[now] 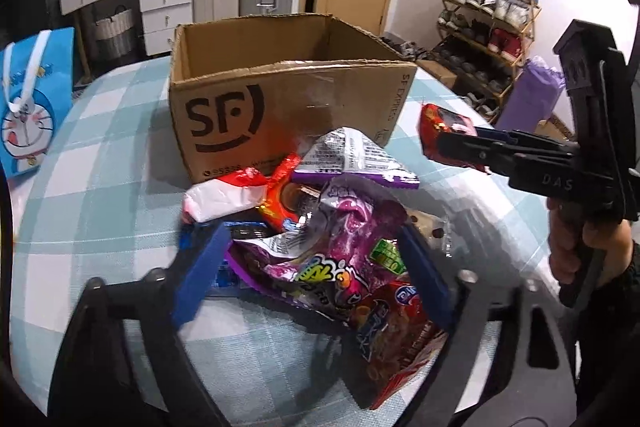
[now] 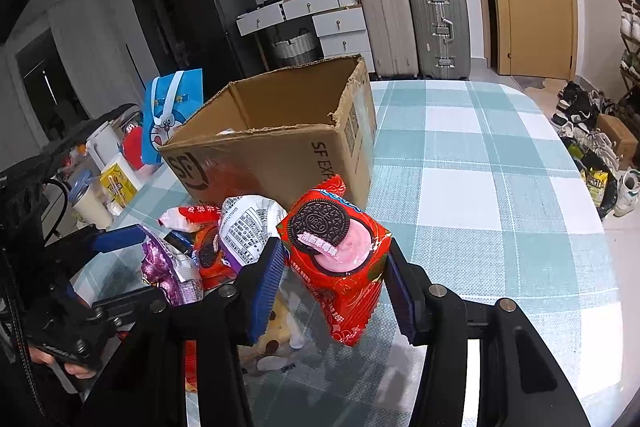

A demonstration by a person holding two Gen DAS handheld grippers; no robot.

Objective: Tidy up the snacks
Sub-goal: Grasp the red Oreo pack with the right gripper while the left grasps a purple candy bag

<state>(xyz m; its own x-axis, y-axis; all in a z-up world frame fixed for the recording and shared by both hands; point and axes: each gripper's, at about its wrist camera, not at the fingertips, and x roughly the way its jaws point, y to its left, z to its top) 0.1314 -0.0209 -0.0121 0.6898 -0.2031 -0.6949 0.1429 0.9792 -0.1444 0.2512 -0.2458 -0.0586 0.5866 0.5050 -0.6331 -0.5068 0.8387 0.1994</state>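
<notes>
Cardboard box [image 1: 288,95], "SF" printed, flaps open, standing on a table with a teal-and-white checked cloth [image 2: 480,167]; interior mostly hidden, only a pale scrap visible at the near inner edge in the right wrist view. Snack pile [image 1: 320,195] on the cloth just in front of the box: purple packets, a red-and-white packet, orange-red biscuit packs. Purple candy bag [image 1: 332,251] lies between the parted blue pads of the left gripper [image 1: 316,267], jaws apart. Red Oreo pack [image 2: 340,267] clamped in the right gripper [image 2: 334,287], lifted in front of the box's right corner. Blue Doraemon gift bag [image 1: 32,107] left of the box.
</notes>
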